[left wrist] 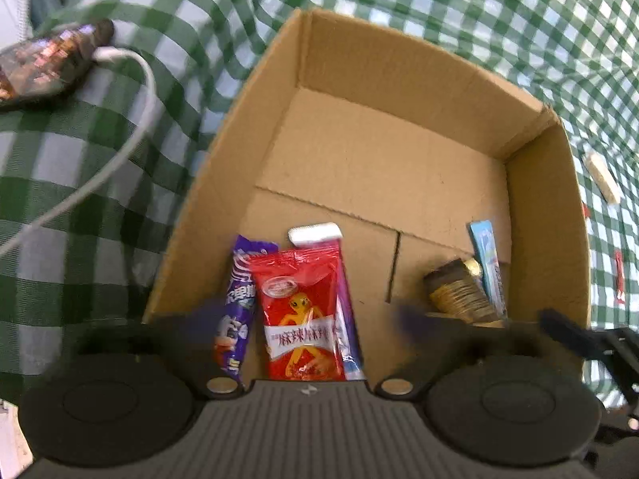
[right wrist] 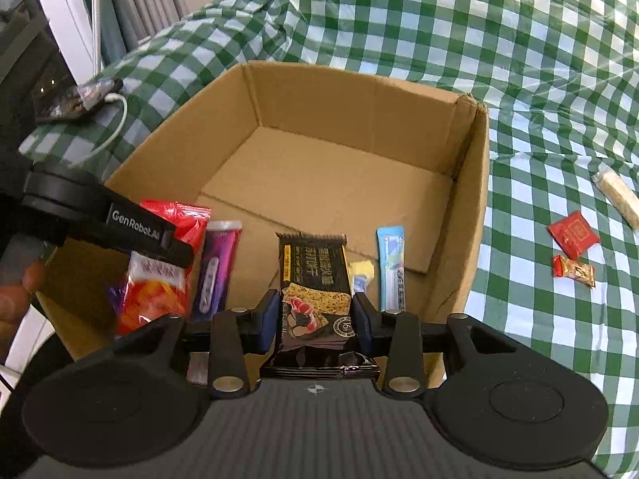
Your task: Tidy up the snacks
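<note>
While the black packet is seen lengthwise between the right tool, its pads barely apart, the box lies directly below; the left tool is spread wide, empty.

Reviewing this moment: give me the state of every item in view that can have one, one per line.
Brown cardboard box: open-topped, partly filled.
Red snack packet: in box, between open left jaws.
Purple snack wrapper: sealed, beside the red packet.
Black cracker packet: between the right jaws; contact unclear.
Blue stick packet: leaning on box wall.
Small red sachet: outside box, on cloth.
Left gripper: open.
Right gripper: partly open.
</note>
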Demonstrator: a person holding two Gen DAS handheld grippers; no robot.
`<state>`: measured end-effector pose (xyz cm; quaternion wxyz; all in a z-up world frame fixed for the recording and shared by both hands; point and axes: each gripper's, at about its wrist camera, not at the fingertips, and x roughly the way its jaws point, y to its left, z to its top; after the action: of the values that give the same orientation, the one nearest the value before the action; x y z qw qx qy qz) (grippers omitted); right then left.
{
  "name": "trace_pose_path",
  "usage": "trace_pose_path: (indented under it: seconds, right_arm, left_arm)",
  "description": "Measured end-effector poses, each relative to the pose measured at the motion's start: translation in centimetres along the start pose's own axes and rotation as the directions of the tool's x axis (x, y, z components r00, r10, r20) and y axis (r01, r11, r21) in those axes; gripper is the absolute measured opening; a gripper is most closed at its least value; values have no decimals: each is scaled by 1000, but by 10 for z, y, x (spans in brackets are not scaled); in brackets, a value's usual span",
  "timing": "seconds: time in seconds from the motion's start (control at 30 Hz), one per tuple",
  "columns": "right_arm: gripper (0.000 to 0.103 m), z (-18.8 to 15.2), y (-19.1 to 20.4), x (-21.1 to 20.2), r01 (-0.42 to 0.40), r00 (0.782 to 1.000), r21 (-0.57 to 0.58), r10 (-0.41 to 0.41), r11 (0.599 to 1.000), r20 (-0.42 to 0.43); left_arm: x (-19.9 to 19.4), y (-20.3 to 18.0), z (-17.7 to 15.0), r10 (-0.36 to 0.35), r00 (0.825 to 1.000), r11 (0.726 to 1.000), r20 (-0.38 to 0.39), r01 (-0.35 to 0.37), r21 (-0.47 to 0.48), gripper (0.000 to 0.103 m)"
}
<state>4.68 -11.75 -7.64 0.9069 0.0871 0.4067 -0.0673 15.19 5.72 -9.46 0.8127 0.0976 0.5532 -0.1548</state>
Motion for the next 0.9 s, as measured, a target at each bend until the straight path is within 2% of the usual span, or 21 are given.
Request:
trace_pose_path:
  seconds: [0.03,0.07,0.13,0.23,0.33,0.5,0.73,0.9]
  right_arm:
    - [78,2,1,-4,2,1000,2,-2,1000,8]
    - [90,4,1,-9,6,1000,3,-7,1000,21]
    - [91,3,3,-23,4,999,-16,-3,1000,50]
    - [95,-8,9,-40,12,999,-34,-10,999,48]
    - [95,-26,15,-53,23,1000,-3,-23,1000,17]
    - [97,-51,29,-76,59,998,24,-59,998,5]
    - [102,-70,46,-126,87,989,-14,-84,996,122]
    - [102,-81,49,-152,97,981,-31,-90,995,169]
  left_arm:
    - [-7,0,-1,8,1000,1000,23,-9,12,103]
    - [-14,1,-3,16,999,999,42,-18,41,103]
    - [-25,2,-10,28,998,995,58,-33,91,103]
    - [-41,5,-31,79,994,992,76,-86,90,103]
    - [-58,4,-56,78,995,992,67,-84,93,103]
    - [-86,-3,-86,86,991,992,99,-95,84,103]
    - [-133,-16,-116,63,978,989,197,-89,122,103]
    - [-151,-25,-136,66,970,988,233,-97,124,103]
